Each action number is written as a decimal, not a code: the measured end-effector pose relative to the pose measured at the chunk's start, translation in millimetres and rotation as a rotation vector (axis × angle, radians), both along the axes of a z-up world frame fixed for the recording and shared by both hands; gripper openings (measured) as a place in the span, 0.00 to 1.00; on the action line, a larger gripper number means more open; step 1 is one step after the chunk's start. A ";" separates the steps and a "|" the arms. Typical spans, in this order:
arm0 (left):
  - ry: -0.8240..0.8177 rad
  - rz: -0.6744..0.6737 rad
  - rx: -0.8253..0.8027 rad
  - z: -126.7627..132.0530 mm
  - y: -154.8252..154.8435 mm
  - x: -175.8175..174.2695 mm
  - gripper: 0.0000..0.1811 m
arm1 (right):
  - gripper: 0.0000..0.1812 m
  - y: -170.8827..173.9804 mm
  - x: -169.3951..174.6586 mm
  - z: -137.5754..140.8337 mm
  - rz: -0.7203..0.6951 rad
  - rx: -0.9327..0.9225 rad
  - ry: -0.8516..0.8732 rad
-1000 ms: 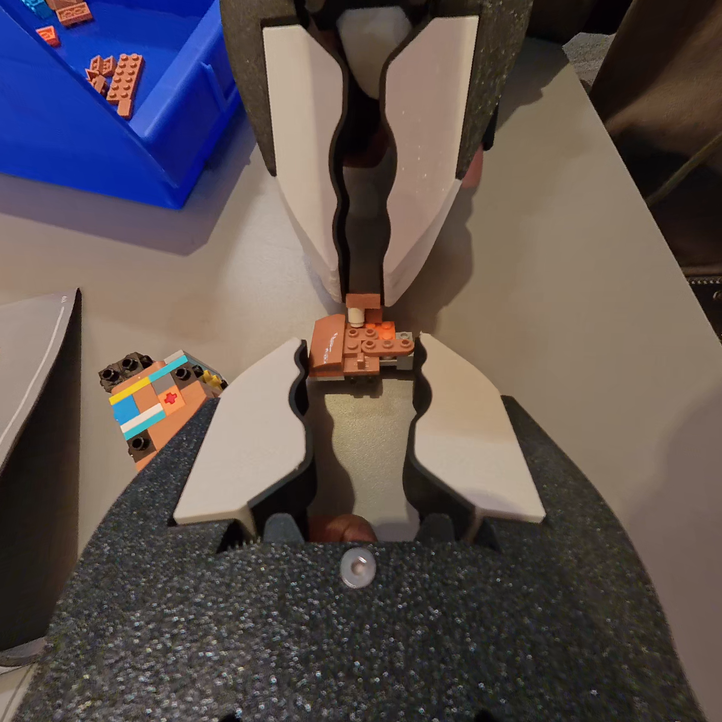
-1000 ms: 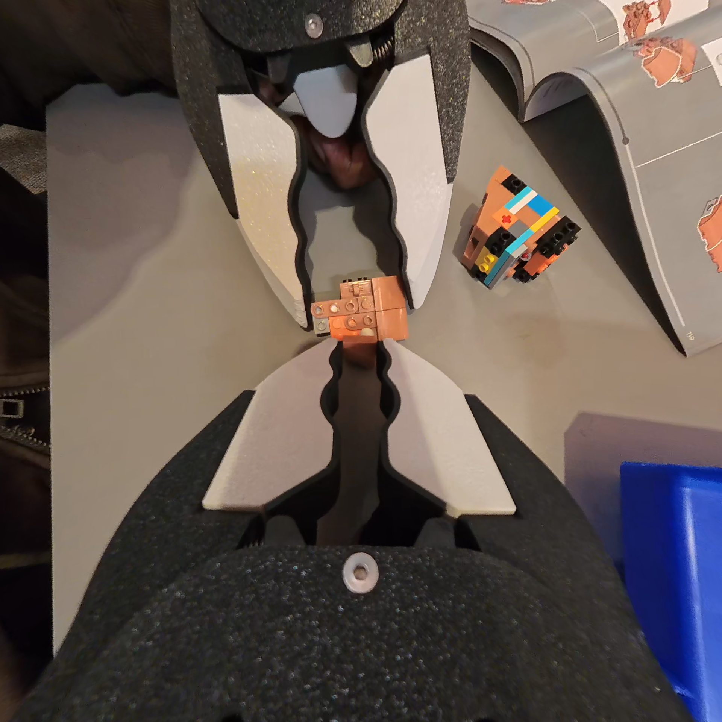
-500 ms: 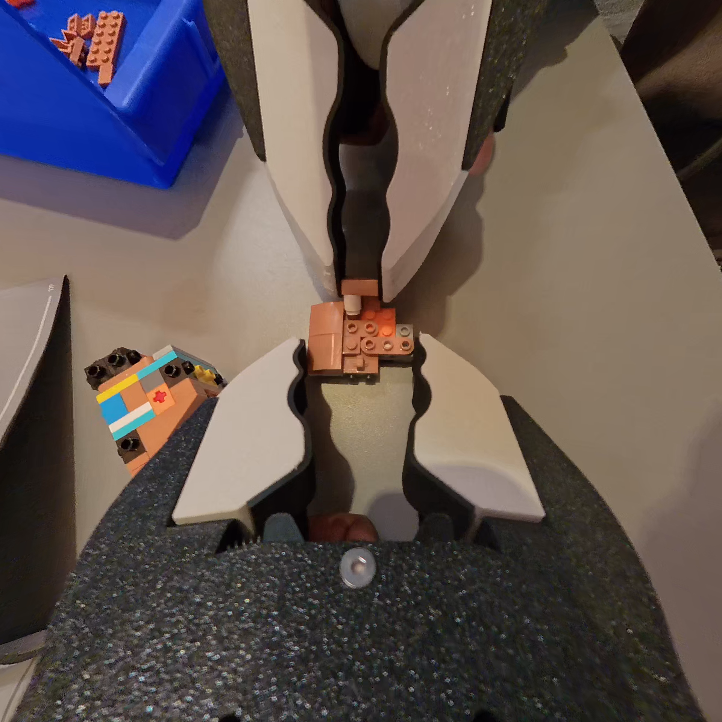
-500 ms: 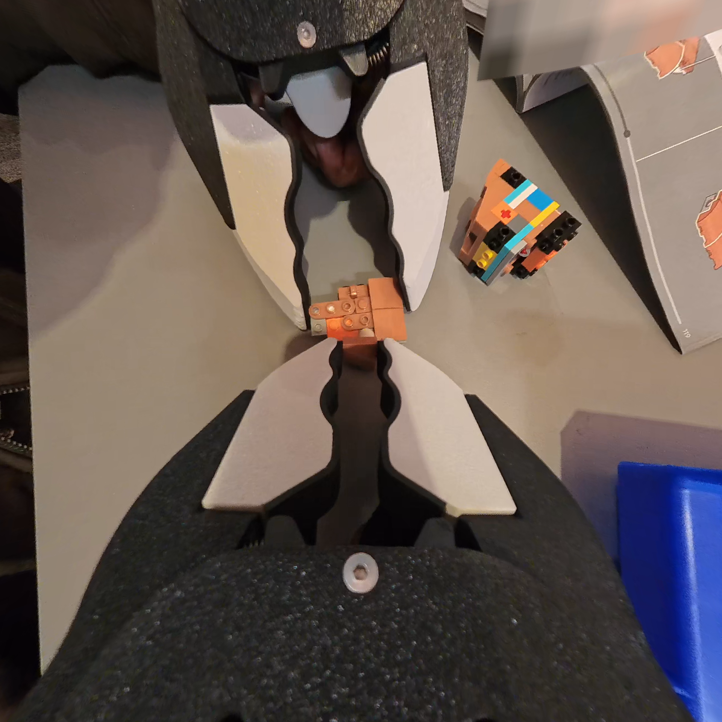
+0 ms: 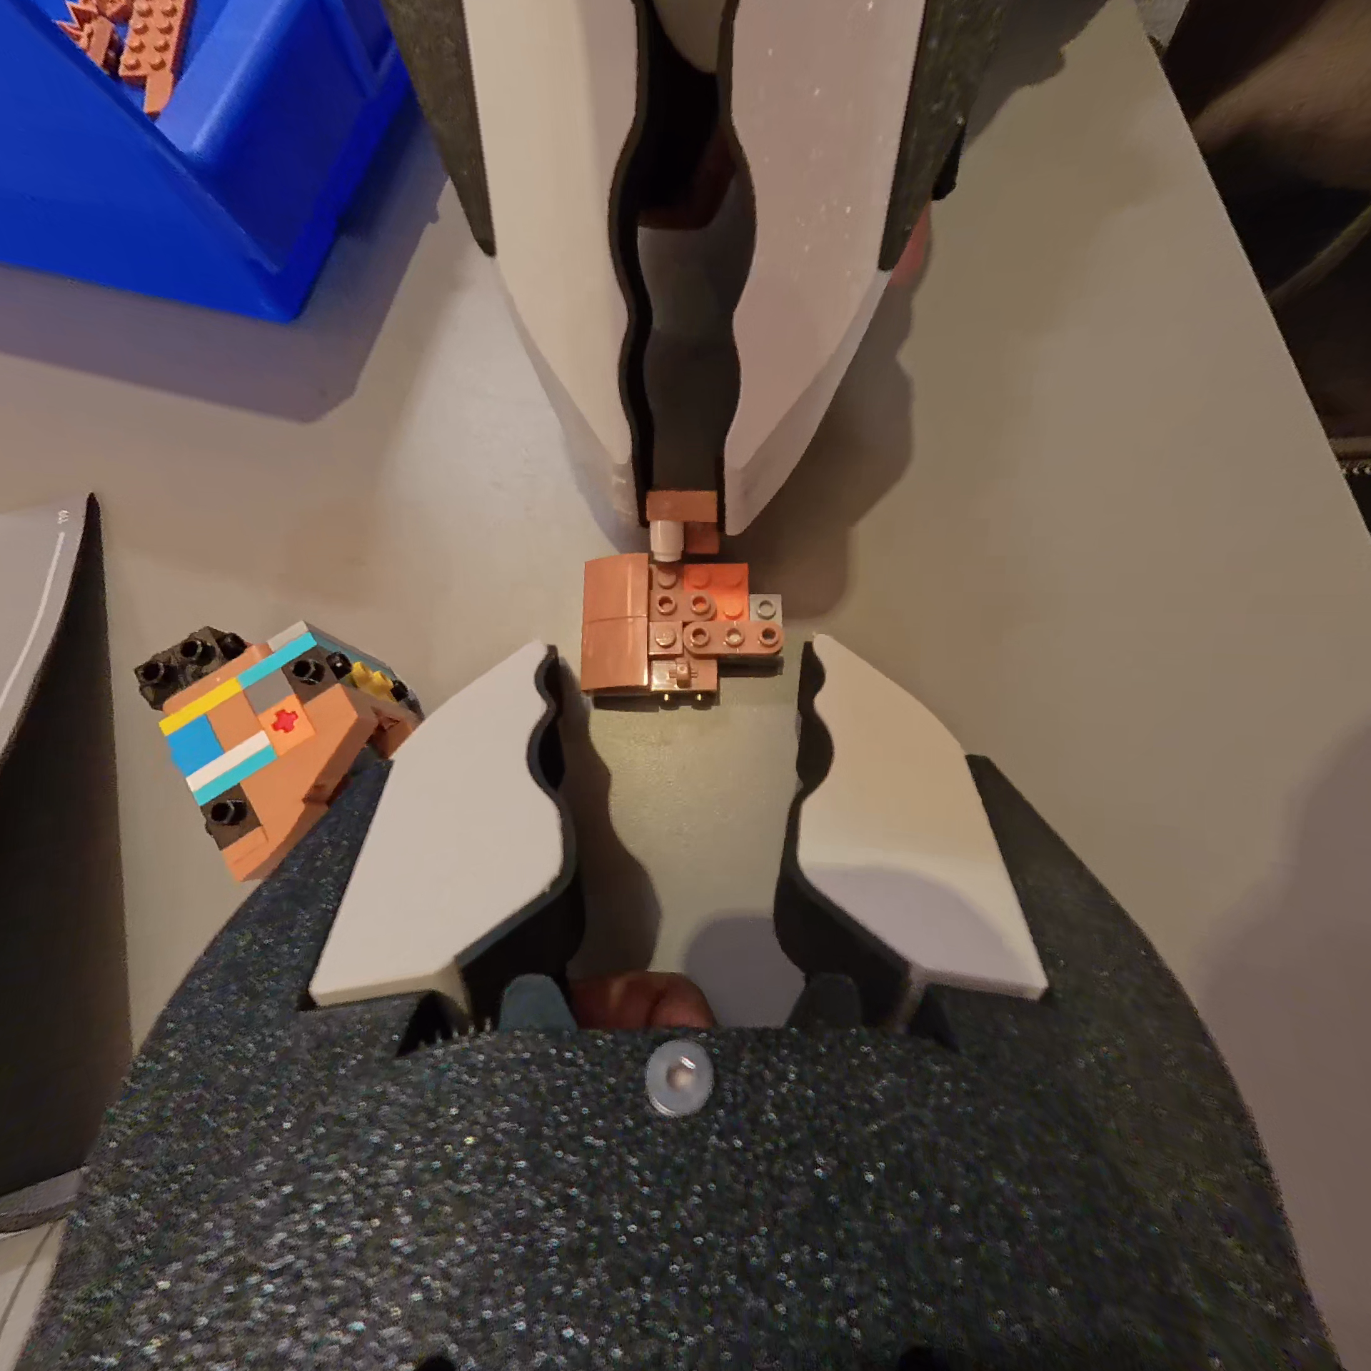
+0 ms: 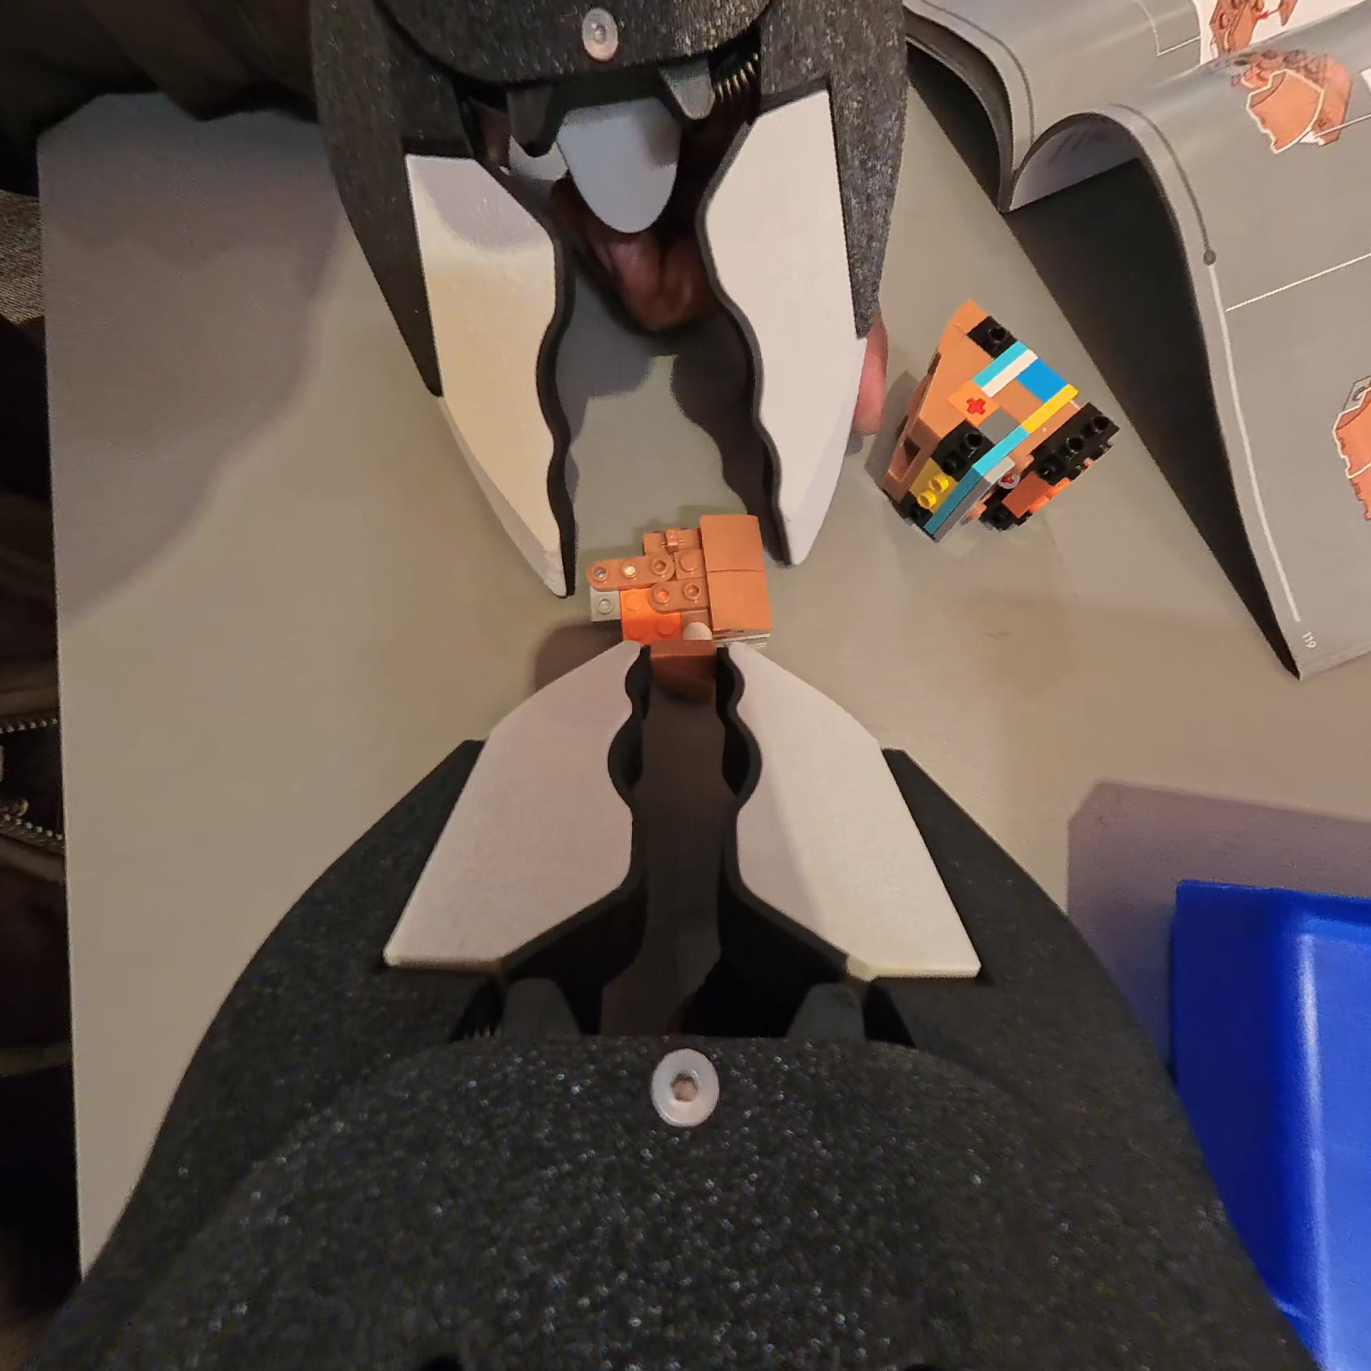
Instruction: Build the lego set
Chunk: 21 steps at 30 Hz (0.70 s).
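A small brown and orange lego assembly (image 5: 679, 630) lies on the grey table, just ahead of and between the fingertips of my left gripper (image 5: 679, 649). That gripper is open and not touching it. My right gripper (image 6: 684, 647) reaches in from the opposite side and is shut on a small brown piece (image 5: 681, 508) with a pale peg (image 5: 665, 541). The peg meets the assembly's far edge. In the right wrist view the assembly (image 6: 682, 586) sits between the two grippers, and the held piece (image 6: 679, 668) shows between my fingers.
A multicoloured lego build (image 5: 260, 742) lies on the table beside the left gripper; it also shows in the right wrist view (image 6: 987, 430). A blue parts bin (image 5: 185, 148) holds loose brown bricks. An open instruction booklet (image 6: 1187, 297) lies behind the build. The table edge (image 5: 1224, 297) is close. My left and right fingertips are right by each other.
My left gripper has opened a little and drawn back from the assembly, which now lies flat on the table. My right gripper still holds its piece at the assembly's edge.
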<state>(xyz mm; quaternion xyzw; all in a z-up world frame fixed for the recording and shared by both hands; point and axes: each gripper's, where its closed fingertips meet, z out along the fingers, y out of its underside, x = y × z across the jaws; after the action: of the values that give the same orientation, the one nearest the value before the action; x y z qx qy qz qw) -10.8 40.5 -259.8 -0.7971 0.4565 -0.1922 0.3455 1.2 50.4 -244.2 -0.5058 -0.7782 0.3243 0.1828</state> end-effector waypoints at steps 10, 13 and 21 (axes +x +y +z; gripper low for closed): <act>0.005 0.004 -0.013 -1.0 3.0 1.9 0.35 | 0.09 -3.2 -0.5 -0.3 0.011 0.014 -0.010; 0.009 -0.007 -0.013 -1.0 1.9 3.6 0.34 | 0.09 -4.1 -0.8 -0.4 0.014 0.022 -0.013; 0.004 -0.019 -0.009 -0.3 1.8 8.9 0.29 | 0.09 -3.6 0.4 -0.8 0.016 0.043 -0.028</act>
<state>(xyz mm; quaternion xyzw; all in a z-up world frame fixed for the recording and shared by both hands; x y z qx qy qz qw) -1.9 42.3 -260.1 -0.7948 0.4637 -0.1958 0.3390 1.6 46.8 -245.0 -0.5000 -0.7914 0.3020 0.1802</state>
